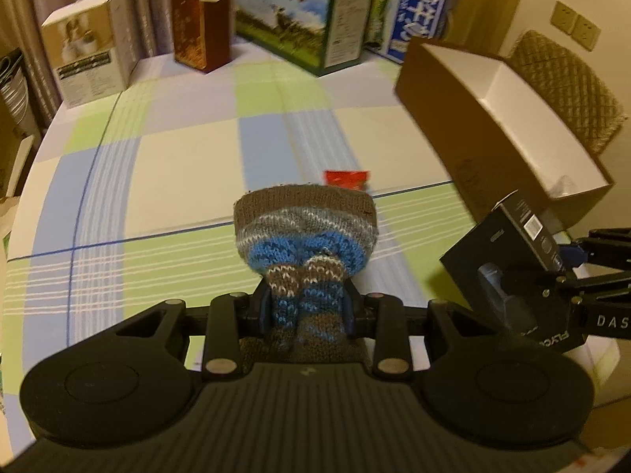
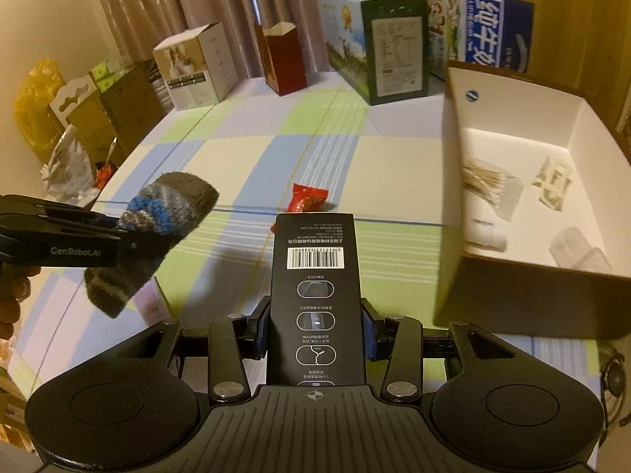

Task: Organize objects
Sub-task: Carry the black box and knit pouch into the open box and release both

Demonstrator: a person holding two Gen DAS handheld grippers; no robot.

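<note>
My left gripper (image 1: 307, 309) is shut on a brown, grey and blue knitted sock (image 1: 305, 228) and holds it above the checked tablecloth; the sock (image 2: 157, 216) also shows at the left of the right wrist view. My right gripper (image 2: 313, 329) is shut on a black product box (image 2: 314, 295) with a barcode; the same box (image 1: 508, 264) shows at the right of the left wrist view. A red snack packet (image 2: 305, 201) lies on the cloth ahead of both. An open brown cardboard box (image 2: 512, 283) with a white inside stands to the right.
The cardboard box holds cotton swabs (image 2: 489, 181), small packets (image 2: 552, 185) and a white tube (image 2: 487, 234). Several cartons (image 2: 197, 67) stand along the table's far edge. Bags and boxes (image 2: 67, 134) sit beyond the left edge. A wicker chair (image 1: 564, 86) is at the far right.
</note>
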